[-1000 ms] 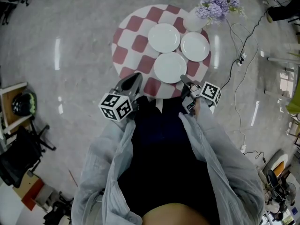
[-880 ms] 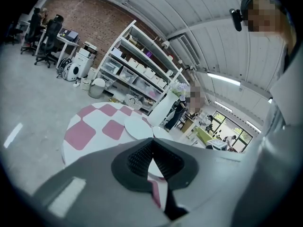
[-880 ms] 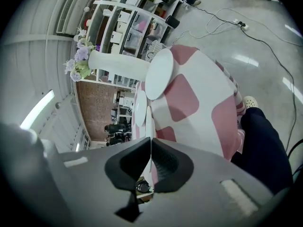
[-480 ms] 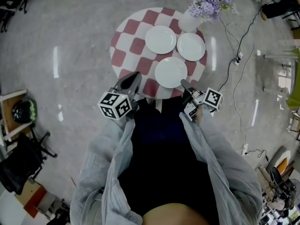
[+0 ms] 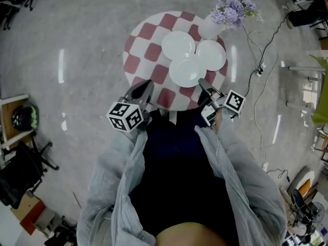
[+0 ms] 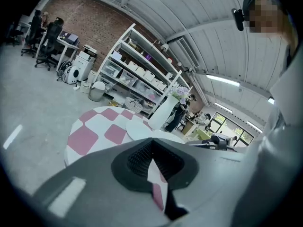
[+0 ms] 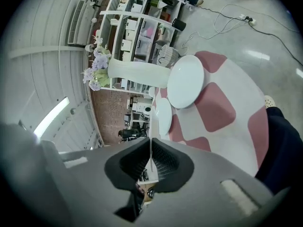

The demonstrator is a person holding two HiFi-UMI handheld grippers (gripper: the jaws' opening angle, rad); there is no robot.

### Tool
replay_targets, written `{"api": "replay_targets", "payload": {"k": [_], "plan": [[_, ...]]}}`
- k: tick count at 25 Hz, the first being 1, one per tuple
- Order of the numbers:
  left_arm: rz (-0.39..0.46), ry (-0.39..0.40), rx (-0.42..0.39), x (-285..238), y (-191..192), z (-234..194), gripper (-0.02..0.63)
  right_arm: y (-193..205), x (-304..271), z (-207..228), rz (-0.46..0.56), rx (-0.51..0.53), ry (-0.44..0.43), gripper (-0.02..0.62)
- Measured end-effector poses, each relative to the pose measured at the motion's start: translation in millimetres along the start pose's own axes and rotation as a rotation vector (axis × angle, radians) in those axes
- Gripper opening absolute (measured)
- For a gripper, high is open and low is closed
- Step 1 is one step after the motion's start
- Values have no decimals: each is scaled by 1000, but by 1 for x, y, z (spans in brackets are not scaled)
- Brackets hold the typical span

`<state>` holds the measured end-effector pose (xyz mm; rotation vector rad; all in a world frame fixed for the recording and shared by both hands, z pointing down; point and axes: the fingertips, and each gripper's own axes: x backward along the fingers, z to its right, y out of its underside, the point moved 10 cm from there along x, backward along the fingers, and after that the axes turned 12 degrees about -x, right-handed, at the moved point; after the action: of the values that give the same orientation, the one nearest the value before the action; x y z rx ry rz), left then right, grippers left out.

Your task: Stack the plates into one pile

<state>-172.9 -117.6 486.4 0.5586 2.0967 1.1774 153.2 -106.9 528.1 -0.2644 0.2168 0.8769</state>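
Note:
Three white plates lie on the round red-and-white checked table (image 5: 146, 47). The far left plate (image 5: 177, 44) and the far right plate (image 5: 212, 55) rest flat on the cloth. The near plate (image 5: 187, 72) overlaps both and hangs a little above the cloth, with my right gripper (image 5: 202, 83) shut on its near rim. In the right gripper view that rim shows as a thin white edge (image 7: 150, 126) between the pads of the right gripper (image 7: 150, 142), with the far right plate (image 7: 185, 82) beyond. My left gripper (image 5: 147, 83) hovers at the table's near left edge, shut and empty (image 6: 152, 141).
A white vase (image 5: 209, 28) of purple flowers (image 5: 233, 6) stands at the table's far right edge, close to the plates. Cables and a power strip (image 5: 262, 65) trail on the floor to the right. A black chair (image 5: 20, 168) stands at the left.
The right gripper has risen with the near plate, which now overlaps the two far plates instead of lying apart from them. The left gripper has stayed put.

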Motion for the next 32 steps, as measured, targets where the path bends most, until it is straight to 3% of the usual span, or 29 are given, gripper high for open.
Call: {"api": "replay_targets", "payload": {"k": [19, 32], "plan": [[9, -169, 93, 31, 19, -10, 9, -51, -97, -17, 16, -52, -49, 20], [-9, -148, 105, 20, 21, -9, 9, -60, -109, 3, 86, -35, 101, 14]]}}
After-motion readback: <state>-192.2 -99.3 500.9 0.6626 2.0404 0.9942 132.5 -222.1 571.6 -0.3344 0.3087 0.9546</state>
